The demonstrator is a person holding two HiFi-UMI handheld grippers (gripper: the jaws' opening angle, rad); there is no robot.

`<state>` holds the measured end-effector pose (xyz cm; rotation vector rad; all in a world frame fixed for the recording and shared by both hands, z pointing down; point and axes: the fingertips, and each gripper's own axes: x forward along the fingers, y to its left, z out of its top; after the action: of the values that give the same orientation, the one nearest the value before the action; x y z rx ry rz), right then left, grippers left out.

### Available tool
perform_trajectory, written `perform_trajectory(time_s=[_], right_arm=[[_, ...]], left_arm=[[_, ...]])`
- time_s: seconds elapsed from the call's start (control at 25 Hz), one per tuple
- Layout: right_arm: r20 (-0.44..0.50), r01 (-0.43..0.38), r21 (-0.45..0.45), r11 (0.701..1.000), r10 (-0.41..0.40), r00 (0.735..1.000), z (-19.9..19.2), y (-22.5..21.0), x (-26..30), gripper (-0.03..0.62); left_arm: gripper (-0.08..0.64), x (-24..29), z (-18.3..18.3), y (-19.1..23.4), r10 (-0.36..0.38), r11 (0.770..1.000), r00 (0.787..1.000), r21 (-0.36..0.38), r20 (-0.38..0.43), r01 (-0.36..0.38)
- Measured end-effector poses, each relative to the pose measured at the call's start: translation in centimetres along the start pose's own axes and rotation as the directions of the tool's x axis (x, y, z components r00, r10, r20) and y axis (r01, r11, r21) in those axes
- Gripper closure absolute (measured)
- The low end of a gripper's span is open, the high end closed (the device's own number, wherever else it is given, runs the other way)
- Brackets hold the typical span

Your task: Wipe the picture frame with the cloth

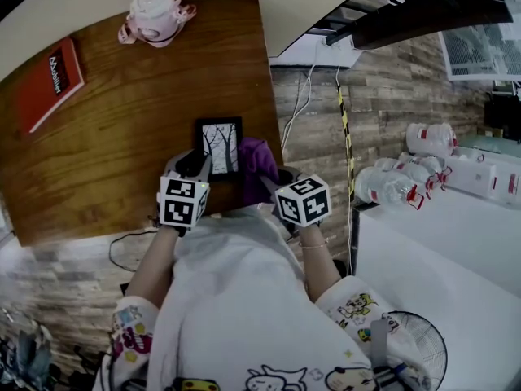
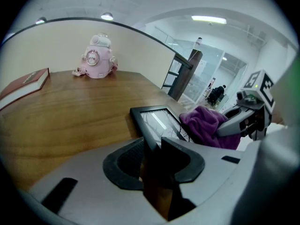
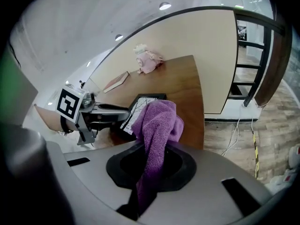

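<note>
Left tongs [image 2: 152,150] are clamped on the near edge of the frame [image 2: 157,120], with the black rim pinched between the two pads. The frame is a small black one with a pale picture of bare branches. It sits at the right-hand front part of the bench [image 1: 122,137], close to the edge nearest the person.

Over on the right, the tongs [image 3: 150,165] are closed on the cloth [image 3: 157,125]. It's purple and bunched, with a tail hanging down through the jaws and the bulk standing up ahead of them. From the head view, the cloth sits against the frame's right edge, overlapping it a little. The two grippers are side by side just short of the frame, marker cubes up.

Further back on the bench, well clear of the action, a red book [image 1: 49,84] lies at the far left and a pink toy [image 1: 156,15] stands near the back edge.

Off the bench to the right, cables [image 1: 305,96] trail across the wood-look floor. Clear bottles [image 1: 407,177] with red bands lie on a white counter, and a fan [image 1: 423,349] shows at the bottom corner.
</note>
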<state>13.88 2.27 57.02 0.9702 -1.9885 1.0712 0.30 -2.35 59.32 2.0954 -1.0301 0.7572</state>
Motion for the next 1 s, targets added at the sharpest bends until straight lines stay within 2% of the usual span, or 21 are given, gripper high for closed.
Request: perform_trajectory(time_s=[0.28,0.52,0.8,1.0], right_arm=[[0.063,-0.006,-0.013,1.000,0.007,0.998,2.1,0.2,-2.0,0.568],[0.135,-0.008,-0.071,0.997,0.018,0.991,5.3,0.9,-4.3,0.568],[0.253,-0.013,-0.164,0.986,0.055,0.966,10.4,2.6,-7.2,0.568],[0.348,-0.009,-0.257,0.966,0.101,0.932,14.4,4.4,-9.2,0.568]], left_arm=[[0.453,0.1,-0.1,0.0,-0.016,1.000,1.000,-0.023,0.002,0.016],[0.454,-0.8,0.5,0.2,-0.008,1.000,1.000,-0.027,0.025,0.008],[0.453,-4.0,3.7,0.7,0.019,0.999,0.991,-0.031,0.129,-0.015],[0.454,-7.5,7.7,1.4,0.046,0.999,0.971,-0.034,0.237,-0.039]])
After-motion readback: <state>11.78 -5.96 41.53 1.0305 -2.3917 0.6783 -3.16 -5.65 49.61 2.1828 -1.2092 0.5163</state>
